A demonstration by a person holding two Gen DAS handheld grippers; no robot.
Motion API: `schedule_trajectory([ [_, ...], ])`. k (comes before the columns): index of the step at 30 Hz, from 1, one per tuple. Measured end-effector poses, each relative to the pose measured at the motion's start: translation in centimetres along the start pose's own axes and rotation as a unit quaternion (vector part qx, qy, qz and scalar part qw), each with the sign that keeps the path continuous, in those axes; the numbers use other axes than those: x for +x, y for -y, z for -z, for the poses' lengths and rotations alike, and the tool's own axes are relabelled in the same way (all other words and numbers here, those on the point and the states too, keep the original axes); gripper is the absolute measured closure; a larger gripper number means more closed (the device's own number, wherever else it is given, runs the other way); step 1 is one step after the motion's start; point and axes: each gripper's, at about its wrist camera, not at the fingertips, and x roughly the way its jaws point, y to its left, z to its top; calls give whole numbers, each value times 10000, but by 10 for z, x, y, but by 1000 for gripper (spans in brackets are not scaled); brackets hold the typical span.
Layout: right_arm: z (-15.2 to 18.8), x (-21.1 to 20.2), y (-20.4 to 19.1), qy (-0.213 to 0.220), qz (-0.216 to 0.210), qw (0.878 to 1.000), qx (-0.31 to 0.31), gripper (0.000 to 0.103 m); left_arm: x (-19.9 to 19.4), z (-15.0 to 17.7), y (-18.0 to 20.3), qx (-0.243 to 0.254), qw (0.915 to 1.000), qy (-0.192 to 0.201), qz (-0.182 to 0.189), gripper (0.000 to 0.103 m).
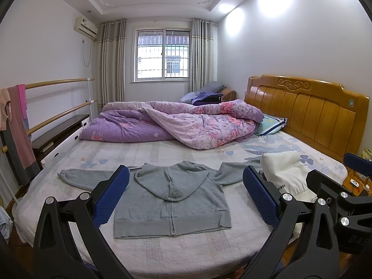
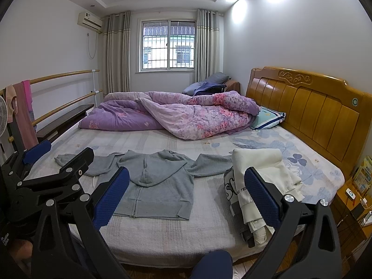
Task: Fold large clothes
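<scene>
A grey hoodie (image 1: 171, 200) lies flat on the near part of the bed (image 1: 162, 253), front side up, with the zip running from the hood down to the hem that faces the person. Its body axis goes away from the person, toward the purple quilt (image 1: 176, 123), while the two sleeves are spread out to left and right, so the widest line of the garment runs across the bed.

The left gripper (image 1: 186, 193) hangs above the near edge of the bed and looks almost straight at the middle of the hoodie. Its jaws stand wide apart, released, and nothing is between them or touching them. The right gripper (image 2: 186, 195) is just beside it, a little more to the right, also spread wide and empty; in its view the hoodie (image 2: 153, 190) sits left of centre, and a pile of white clothes (image 2: 260, 183) lies under its right finger side, near the right sleeve (image 2: 210, 166).

I think the folding has not begun yet, because the garment is fully spread. The left gripper is nearer to the left sleeve (image 1: 83, 177) and the right gripper to the right sleeve, so each one would probably go down and outward to its own side. The right sleeve end seems to reach the white pile, maybe going under it; I cannot tell exactly, and a pinch there could catch the wrong cloth.
</scene>
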Motion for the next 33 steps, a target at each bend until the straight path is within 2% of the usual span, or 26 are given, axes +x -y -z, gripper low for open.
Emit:
schedule_trajectory([
  [33,9,6,-4,-91,52,9999,72,8,14,4,6,11,9999,-42,112,5],
])
